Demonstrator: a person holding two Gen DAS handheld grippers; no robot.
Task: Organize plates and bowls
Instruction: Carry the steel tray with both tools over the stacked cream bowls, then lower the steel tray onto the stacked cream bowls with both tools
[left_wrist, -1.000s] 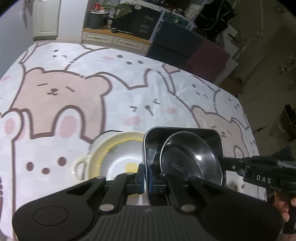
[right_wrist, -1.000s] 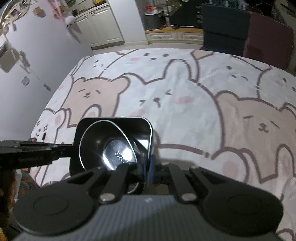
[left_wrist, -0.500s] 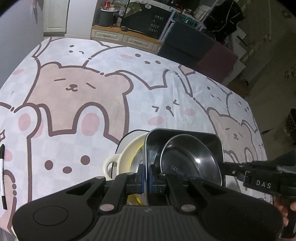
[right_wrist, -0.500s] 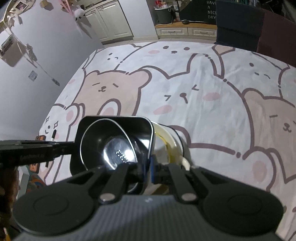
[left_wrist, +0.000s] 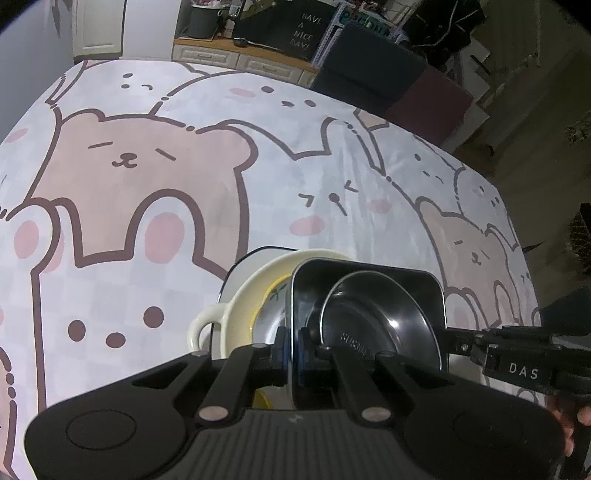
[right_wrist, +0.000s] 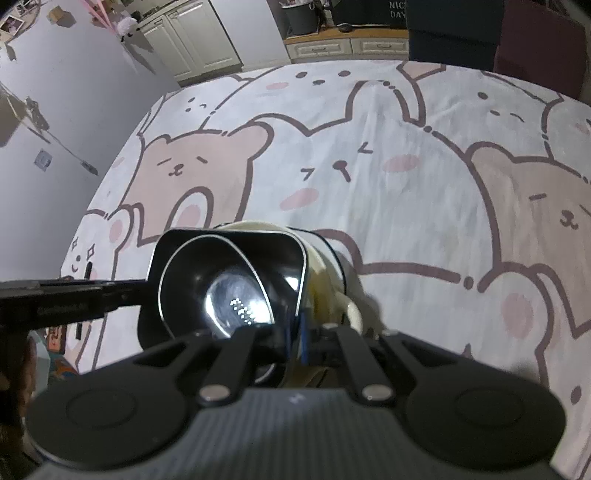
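A square steel dish (left_wrist: 369, 271) (right_wrist: 225, 240) with a round steel bowl (left_wrist: 373, 321) (right_wrist: 221, 295) inside it hangs between both grippers. My left gripper (left_wrist: 293, 345) is shut on the dish's left rim, and its tip shows in the right wrist view (right_wrist: 142, 291). My right gripper (right_wrist: 299, 332) is shut on the opposite rim and enters the left wrist view from the right (left_wrist: 448, 341). Directly beneath the dish sits a cream bowl (left_wrist: 247, 299) (right_wrist: 327, 273) with a loop handle, standing on a dark-rimmed plate (left_wrist: 236, 266) (right_wrist: 334, 247). The dish hides most of the cream bowl.
The table wears a bear-print cloth (left_wrist: 155, 177) (right_wrist: 406, 206). A black pen (right_wrist: 88, 271) lies near the left edge. Dark blue and maroon chairs (left_wrist: 373, 70) stand at the far side, with low cabinets (left_wrist: 236, 62) behind. A hand (left_wrist: 576, 424) holds the right gripper.
Both grippers have sunk with the steel dish and carried it over the cream bowl, which earlier lay mostly uncovered to the dish's left. Both grips are unchanged.
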